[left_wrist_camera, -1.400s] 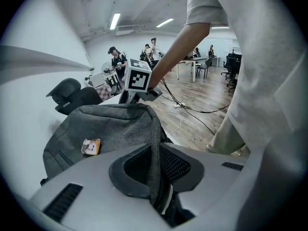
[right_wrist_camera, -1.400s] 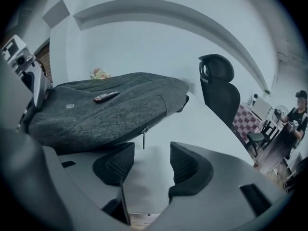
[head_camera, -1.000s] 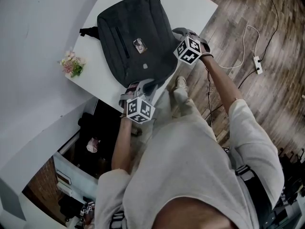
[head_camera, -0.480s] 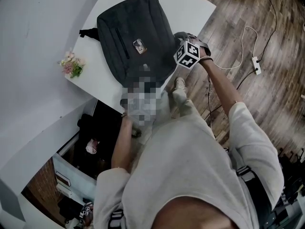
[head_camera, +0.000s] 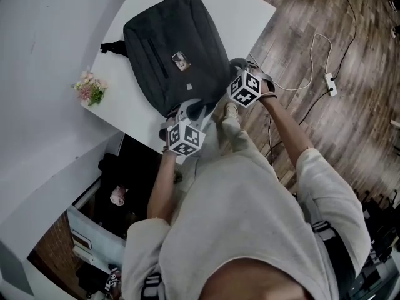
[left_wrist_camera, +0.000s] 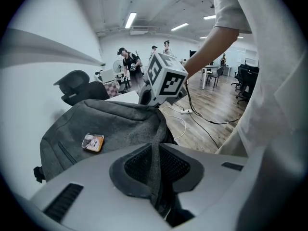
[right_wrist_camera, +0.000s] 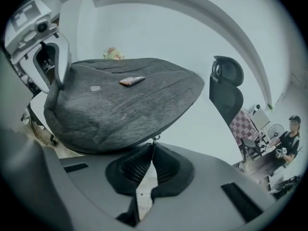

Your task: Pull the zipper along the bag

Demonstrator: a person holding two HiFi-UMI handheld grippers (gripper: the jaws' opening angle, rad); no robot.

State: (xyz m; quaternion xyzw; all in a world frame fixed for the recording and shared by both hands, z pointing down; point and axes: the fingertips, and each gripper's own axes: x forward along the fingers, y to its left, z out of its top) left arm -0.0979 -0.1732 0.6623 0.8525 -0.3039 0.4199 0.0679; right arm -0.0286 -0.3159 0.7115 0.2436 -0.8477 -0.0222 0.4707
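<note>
A dark grey bag (head_camera: 169,49) lies flat on the white table (head_camera: 247,8). It carries a small picture tag (head_camera: 180,59). My left gripper (head_camera: 189,110) is at the bag's near corner. In the left gripper view that gripper (left_wrist_camera: 155,153) is shut on a raised fold of the bag's fabric (left_wrist_camera: 156,129). My right gripper (head_camera: 231,74) is at the bag's right edge. In the right gripper view that gripper (right_wrist_camera: 151,150) is shut on the small metal zipper pull (right_wrist_camera: 153,141), which hangs under the bag's edge (right_wrist_camera: 125,100).
A small bunch of flowers (head_camera: 90,87) stands at the table's left edge. A power strip (head_camera: 329,83) with a white cable lies on the wooden floor to the right. An office chair (right_wrist_camera: 226,88) stands beyond the table. People stand far back (left_wrist_camera: 127,64).
The right gripper's jaws have closed on the zipper pull, and it has moved toward me along the bag's right edge. The left gripper keeps its hold at the near corner.
</note>
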